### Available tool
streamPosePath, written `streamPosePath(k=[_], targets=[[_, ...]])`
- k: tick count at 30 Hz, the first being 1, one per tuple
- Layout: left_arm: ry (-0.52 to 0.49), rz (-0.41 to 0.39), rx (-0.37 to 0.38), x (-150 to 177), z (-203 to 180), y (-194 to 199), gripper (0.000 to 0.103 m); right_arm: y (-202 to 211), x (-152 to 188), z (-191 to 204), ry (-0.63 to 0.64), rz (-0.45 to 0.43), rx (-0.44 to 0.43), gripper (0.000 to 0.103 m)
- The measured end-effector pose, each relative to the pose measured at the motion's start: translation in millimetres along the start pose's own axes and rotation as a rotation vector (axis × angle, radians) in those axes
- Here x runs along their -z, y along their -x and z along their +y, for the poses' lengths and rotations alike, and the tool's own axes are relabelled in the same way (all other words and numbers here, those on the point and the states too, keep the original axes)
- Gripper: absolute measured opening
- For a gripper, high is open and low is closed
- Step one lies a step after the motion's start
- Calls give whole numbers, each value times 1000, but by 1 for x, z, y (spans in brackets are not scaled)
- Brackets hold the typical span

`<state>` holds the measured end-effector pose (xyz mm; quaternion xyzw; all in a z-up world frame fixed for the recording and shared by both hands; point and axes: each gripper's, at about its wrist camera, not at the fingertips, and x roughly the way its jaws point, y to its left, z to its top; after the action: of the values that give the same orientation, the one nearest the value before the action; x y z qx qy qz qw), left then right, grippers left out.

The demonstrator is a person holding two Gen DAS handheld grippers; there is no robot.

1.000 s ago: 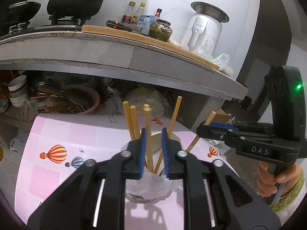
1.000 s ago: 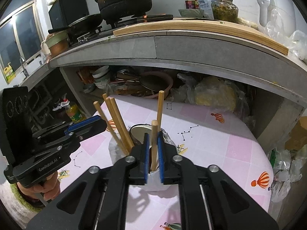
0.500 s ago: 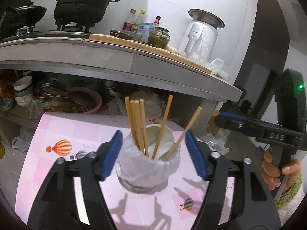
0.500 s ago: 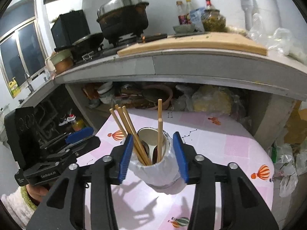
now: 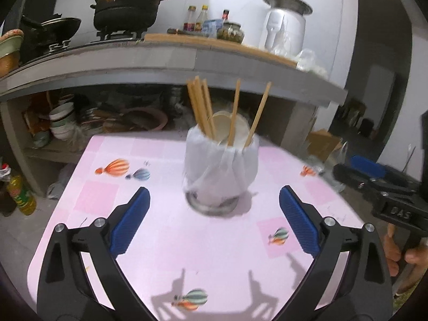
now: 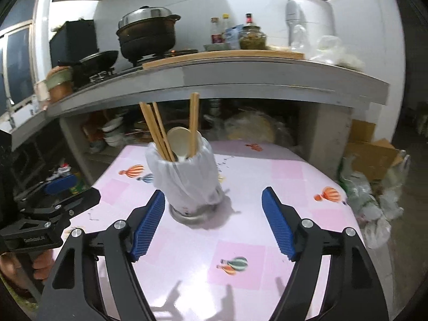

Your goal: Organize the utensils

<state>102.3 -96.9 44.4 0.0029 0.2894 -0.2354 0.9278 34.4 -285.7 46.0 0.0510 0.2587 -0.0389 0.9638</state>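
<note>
While both of your tools are opening, nothing sits between the blue pads of either one. Your left tool (image 5: 214, 222) has its pads spread wide over the pink table (image 5: 165, 240), and the utensil holder (image 5: 220, 171) stands beyond the tips, apart from them. Your right tool (image 6: 212, 223) is spread too, a little less wide, with its left pad (image 6: 147, 226) near the base of the holder; you cannot tell from this view whether it touches. The holder stands upright on the table, wrapped in a white plastic bag (image 6: 187, 179), with a metal base showing below the wrap. Wooden chopsticks (image 5: 199, 108) stick up out of it: three bunched together on the left side in the left view, and two more leaning to the right. A pale round spoon (image 6: 178, 140) rests inside among them. Seen from your left camera, your right tool shows at the right edge with your hand (image 5: 401, 251) around its grip. Seen from your right camera, your left tool appears at the left edge, again with fingers on the handle. Behind the table runs a grey kitchen shelf (image 5: 160, 61) carrying a black pot (image 5: 128, 5), bottles (image 5: 198, 21), a jar (image 5: 230, 30) and a white appliance (image 5: 285, 29). Bowls (image 5: 61, 120) are stacked underneath.
</note>
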Motion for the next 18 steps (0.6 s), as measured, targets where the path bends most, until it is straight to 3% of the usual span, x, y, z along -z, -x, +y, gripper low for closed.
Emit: streamPosePath(k=[8, 18], targets=[[45, -3, -73, 18, 19, 9, 94, 8, 11, 10, 37, -29, 35, 73], [83, 30, -84, 19, 17, 3, 94, 5, 14, 10, 26, -7, 26, 73]])
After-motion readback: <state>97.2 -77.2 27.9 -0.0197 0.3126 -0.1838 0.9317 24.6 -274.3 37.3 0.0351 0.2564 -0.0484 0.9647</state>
